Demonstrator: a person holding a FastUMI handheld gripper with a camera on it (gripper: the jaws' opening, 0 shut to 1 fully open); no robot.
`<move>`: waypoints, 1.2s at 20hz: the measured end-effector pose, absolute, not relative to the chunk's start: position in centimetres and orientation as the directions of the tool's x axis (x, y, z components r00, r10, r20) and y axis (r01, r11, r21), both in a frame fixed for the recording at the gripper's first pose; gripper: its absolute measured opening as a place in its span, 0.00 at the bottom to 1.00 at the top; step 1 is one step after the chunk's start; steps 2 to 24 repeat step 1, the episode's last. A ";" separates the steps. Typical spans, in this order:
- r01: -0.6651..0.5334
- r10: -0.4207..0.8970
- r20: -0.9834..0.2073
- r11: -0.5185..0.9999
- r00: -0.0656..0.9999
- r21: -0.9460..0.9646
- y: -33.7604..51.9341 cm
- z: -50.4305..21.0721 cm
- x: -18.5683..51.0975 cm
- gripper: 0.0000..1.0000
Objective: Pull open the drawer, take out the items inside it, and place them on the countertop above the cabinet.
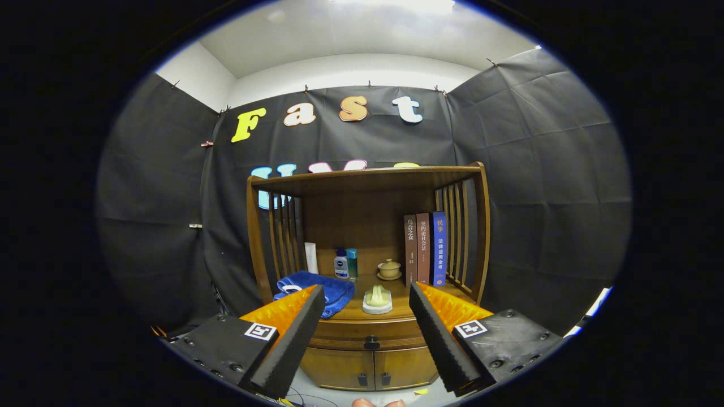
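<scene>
Drawer point(367, 334) sits flush and closed below the worktop point(404, 308), knob point(371, 342) centred above the two cabinet doors point(367, 368). Fits either before opening or after re-closing. Towel point(317, 287), soap dish point(377, 301) and lidded cup point(389, 268) rest on the worktop. Gripper point(366, 316) hangs well back; fingers spread wide, empty, framing the knob. Any approach should stay square to it.

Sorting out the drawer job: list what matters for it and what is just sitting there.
For the job: drawer, shut, with its knob; countertop; gripper, fingers open, short of the cabinet.

Just there: blue towel, books, bottles, lidded cup, pale ornament, lower doors.
</scene>
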State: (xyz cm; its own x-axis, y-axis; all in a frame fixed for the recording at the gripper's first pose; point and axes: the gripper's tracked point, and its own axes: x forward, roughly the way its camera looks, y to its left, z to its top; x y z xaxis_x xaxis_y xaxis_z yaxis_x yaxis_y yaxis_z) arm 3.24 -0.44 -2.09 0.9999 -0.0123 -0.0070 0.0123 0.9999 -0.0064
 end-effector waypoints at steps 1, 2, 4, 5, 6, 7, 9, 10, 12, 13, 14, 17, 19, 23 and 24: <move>0.011 -0.011 -0.007 1.000 1.000 -0.007 -0.7 -2.6 3.7 0.99; 0.011 -0.011 -0.007 1.000 1.000 -0.007 -0.7 -2.6 3.7 0.99; 0.011 -0.011 -0.007 1.000 1.000 -0.007 -0.7 -2.6 3.7 0.99; 0.011 -0.011 -0.007 1.000 1.000 -0.007 -0.7 -2.6 3.7 0.99; 0.011 -0.011 -0.007 1.000 1.000 -0.007 -0.7 -2.6 3.7 0.99; 0.011 -0.011 -0.007 1.000 1.000 -0.007 -0.7 -2.6 3.7 0.99; 0.011 -0.011 -0.007 1.000 1.000 -0.007 -0.7 -2.6 3.7 0.99; 0.011 -0.011 -0.007 1.000 1.000 -0.007 -0.7 -2.6 3.7 0.99; 0.011 -0.011 -0.007 1.000 1.000 -0.007 -0.7 -2.6 3.7 0.99; 0.011 -0.011 -0.007 1.000 1.000 -0.007 -0.7 -2.6 3.7 0.99; 0.011 -0.011 -0.007 1.000 1.000 -0.007 -0.7 -2.6 3.7 0.99; 0.011 -0.011 -0.007 1.000 1.000 -0.007 -0.7 -2.6 3.7 0.99; 0.011 -0.011 -0.007 1.000 1.000 -0.007 -0.7 -2.6 3.7 0.99; 0.011 -0.011 -0.007 1.000 1.000 -0.007 -0.7 -2.6 3.7 0.99; 0.011 -0.011 -0.007 1.000 1.000 -0.007 -0.7 -2.6 3.7 0.99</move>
